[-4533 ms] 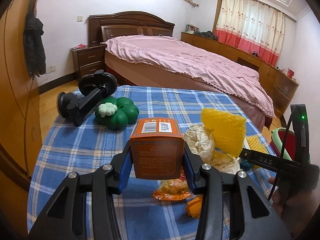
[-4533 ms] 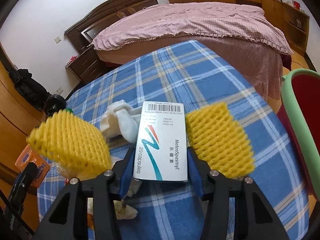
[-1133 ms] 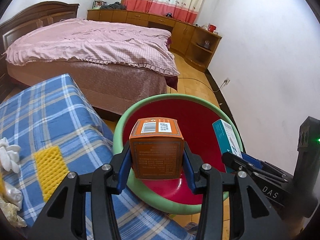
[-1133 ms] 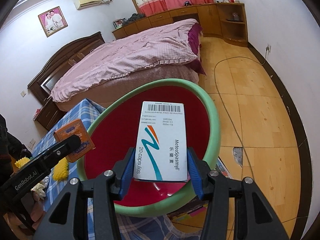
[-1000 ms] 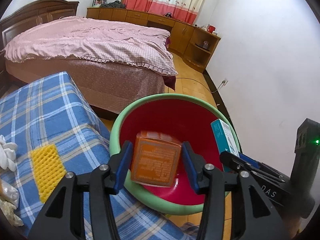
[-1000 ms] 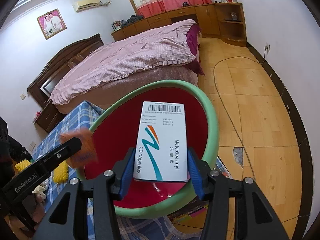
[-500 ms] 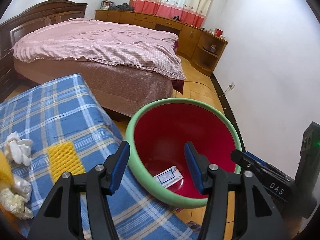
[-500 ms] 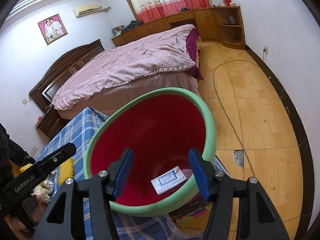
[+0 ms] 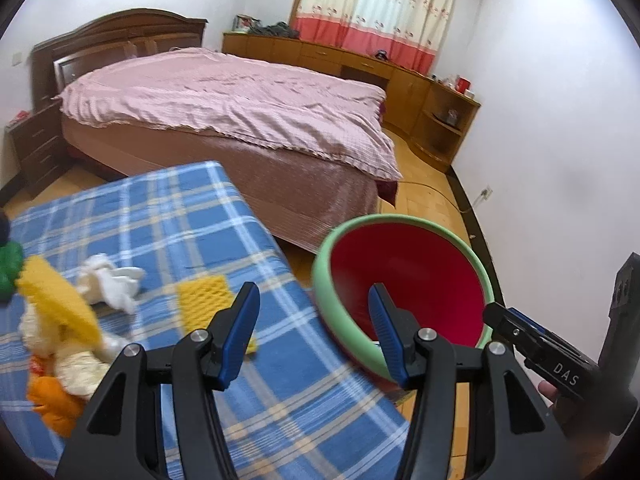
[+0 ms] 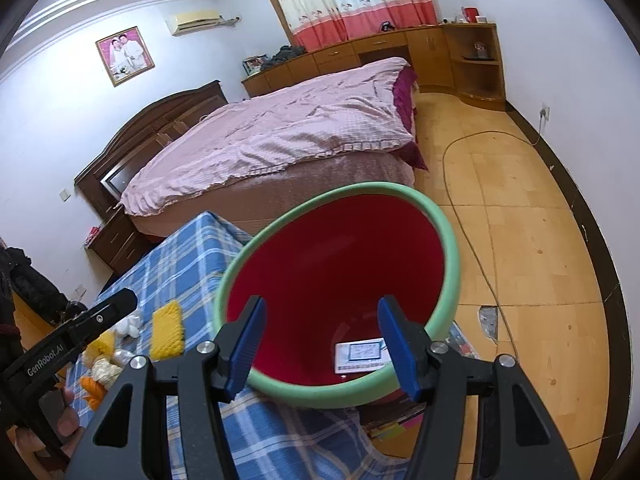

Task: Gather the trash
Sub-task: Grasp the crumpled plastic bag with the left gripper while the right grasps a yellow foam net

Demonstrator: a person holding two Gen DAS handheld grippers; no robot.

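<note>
Dropped since the earlier frames: the orange carton and the white capsule box, both once clamped in the grippers. Left wrist view first: left gripper [image 9: 314, 322] empty, blue pads standing apart with nothing between them, aimed across the edge of the blue plaid cloth [image 9: 168, 220] toward the red bin [image 9: 404, 276] at centre right. More trash waiting on the cloth at lower left: yellow foam net [image 9: 56, 304], white tissue [image 9: 108, 280], flat yellow mesh [image 9: 202, 290], orange wrapper [image 9: 54, 396]. Right gripper [image 9: 536, 340] seen from the side at lower right, past the bin rim. Right wrist view next: right gripper [image 10: 322, 346] likewise empty, its jaws just widened to let go and now held apart, hanging over the bin mouth; capsule box [image 10: 360, 354] lying flat on the red floor at lower centre, orange carton not visible from here. Left gripper [image 10: 72, 336] at left edge, above the litter. Risks from here, as judgement: foam net and tissue light and springy, likely to slip from a loose pinch or snag the cloth; bin close against the table edge, easy to knock with a swinging gripper; both grippers near each other, so a clash possible on the way back.
</note>
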